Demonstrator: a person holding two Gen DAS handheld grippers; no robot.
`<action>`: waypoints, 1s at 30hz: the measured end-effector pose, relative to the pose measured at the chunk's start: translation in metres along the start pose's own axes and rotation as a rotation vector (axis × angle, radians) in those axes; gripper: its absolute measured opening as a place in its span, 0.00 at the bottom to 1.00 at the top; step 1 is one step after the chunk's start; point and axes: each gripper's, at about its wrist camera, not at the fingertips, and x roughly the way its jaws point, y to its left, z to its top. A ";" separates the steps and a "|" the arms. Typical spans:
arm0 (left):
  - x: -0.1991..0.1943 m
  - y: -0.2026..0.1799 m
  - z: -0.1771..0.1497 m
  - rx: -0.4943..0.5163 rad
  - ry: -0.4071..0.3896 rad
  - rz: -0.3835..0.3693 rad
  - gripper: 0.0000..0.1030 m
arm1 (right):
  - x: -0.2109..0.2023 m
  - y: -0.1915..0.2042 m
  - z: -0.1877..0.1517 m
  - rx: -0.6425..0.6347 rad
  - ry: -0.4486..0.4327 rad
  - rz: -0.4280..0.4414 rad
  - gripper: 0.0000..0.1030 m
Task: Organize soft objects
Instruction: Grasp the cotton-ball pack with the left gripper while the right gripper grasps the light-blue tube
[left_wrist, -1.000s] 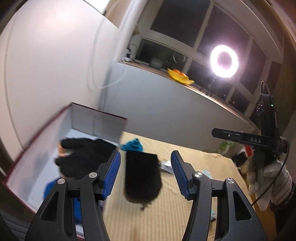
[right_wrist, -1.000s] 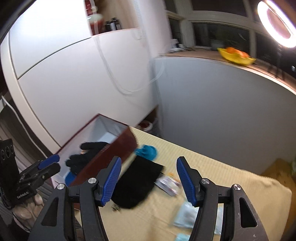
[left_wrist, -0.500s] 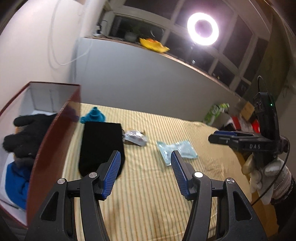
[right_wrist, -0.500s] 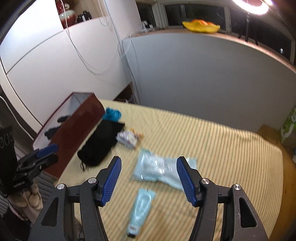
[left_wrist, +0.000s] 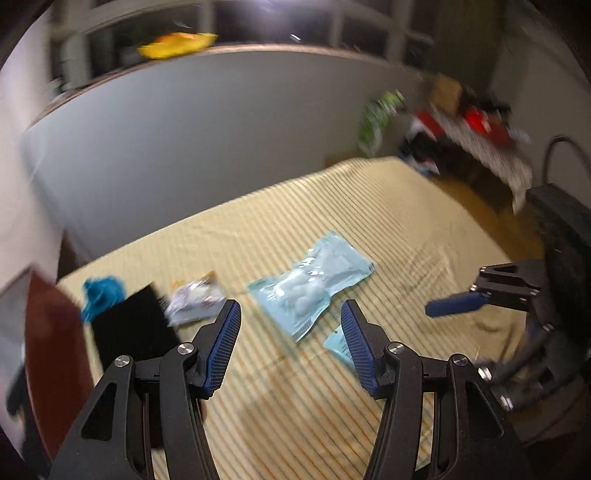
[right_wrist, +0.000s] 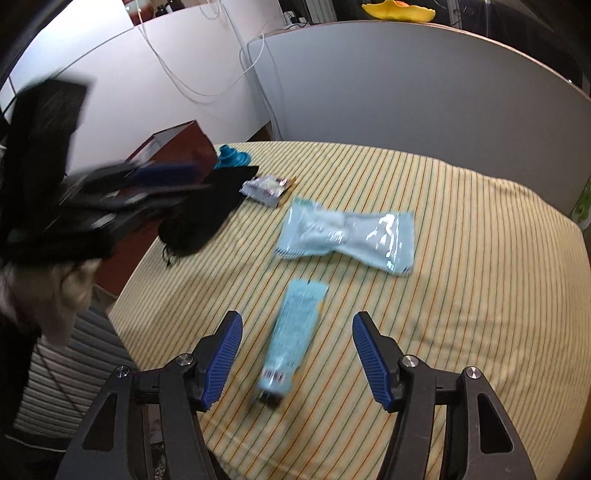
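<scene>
Right wrist view: right claw spread & empty w/ tube lying between its tips, pale packet ahead, black pouch ahead-left by box; left claw spread, empty; most items left unsorted.

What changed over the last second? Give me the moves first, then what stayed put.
Both views swung away from the brown box and over the striped cloth. The left gripper now faces the pale blue packet; the right gripper has dropped over the light blue tube. Nothing gripped or released. Both grippers are open and empty as before; the black pouch, small wrapper and teal item lie unmoved.
</scene>
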 end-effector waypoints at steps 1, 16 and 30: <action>0.007 -0.005 0.004 0.032 0.021 -0.012 0.54 | -0.001 0.001 -0.004 0.003 -0.002 0.002 0.57; 0.095 -0.042 0.031 0.309 0.275 -0.014 0.59 | 0.005 -0.005 -0.025 0.061 0.021 -0.029 0.56; 0.127 -0.035 0.032 0.278 0.303 0.015 0.65 | 0.047 0.023 -0.014 -0.016 0.059 -0.122 0.55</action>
